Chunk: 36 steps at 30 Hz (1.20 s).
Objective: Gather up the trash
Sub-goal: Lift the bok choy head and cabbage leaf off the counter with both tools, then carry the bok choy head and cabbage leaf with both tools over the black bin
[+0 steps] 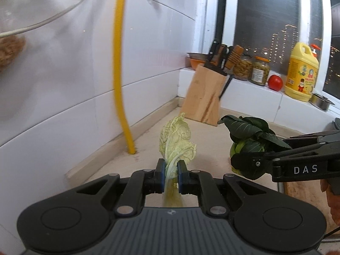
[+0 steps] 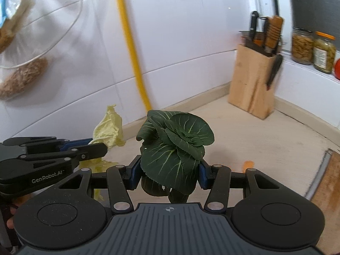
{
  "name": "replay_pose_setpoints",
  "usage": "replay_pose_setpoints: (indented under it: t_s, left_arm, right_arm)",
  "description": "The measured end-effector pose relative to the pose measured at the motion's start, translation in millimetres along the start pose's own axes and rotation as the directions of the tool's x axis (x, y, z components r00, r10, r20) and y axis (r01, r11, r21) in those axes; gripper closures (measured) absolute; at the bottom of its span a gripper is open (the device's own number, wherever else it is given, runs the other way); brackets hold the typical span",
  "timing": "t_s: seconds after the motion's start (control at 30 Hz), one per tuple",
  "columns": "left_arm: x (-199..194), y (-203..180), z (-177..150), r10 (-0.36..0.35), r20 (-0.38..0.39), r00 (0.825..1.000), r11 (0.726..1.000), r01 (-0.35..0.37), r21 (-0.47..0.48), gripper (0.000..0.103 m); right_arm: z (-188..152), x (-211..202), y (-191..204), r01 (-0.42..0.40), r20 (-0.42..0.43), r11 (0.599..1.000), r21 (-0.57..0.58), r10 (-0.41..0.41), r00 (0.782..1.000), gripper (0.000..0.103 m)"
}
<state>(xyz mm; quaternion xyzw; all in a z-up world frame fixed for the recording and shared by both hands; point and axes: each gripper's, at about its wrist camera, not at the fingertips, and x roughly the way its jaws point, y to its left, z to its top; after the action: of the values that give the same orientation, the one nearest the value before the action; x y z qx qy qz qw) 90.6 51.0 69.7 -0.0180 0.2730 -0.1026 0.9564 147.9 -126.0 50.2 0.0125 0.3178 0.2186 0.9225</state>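
Observation:
My left gripper point(image 1: 171, 167) is shut on the stalk of a pale green cabbage leaf point(image 1: 177, 142), which stands up in front of its blue pads above the beige counter point(image 1: 148, 140). A dark green bok choy head point(image 2: 175, 146) sits between the blue pads of my right gripper point(image 2: 170, 175), which is shut on its base. In the left wrist view the bok choy point(image 1: 248, 138) and right gripper point(image 1: 250, 165) show at the right. The right wrist view has the cabbage leaf point(image 2: 109, 129) and left gripper point(image 2: 99, 148) at the left.
A yellow pipe point(image 1: 120, 68) runs down the white tiled wall. A wooden knife block point(image 1: 204, 93) stands in the corner. On the sill are jars point(image 1: 260, 70), a tomato point(image 1: 275, 82) and a yellow bottle point(image 1: 301, 72). An orange scrap point(image 2: 247, 164) lies on the counter beside a wooden board point(image 2: 327, 187).

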Motion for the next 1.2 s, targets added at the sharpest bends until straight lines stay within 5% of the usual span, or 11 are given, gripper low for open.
replay_pose_setpoints:
  t_s: [0.8, 1.2]
  left_arm:
    - [-51, 47, -31, 0.129, 0.019, 0.991, 0.989, -0.127, -0.082, 0.096]
    - [-58, 47, -46, 0.152, -0.018, 0.988, 0.985, -0.153, -0.081, 0.096]
  right_arm:
    - [-5, 13, 88, -0.156, -0.047, 0.978, -0.14, 0.151, 0.987, 0.045]
    - [-21, 14, 101, -0.207, -0.075, 0.969, -0.136, 0.199, 0.977, 0.045]
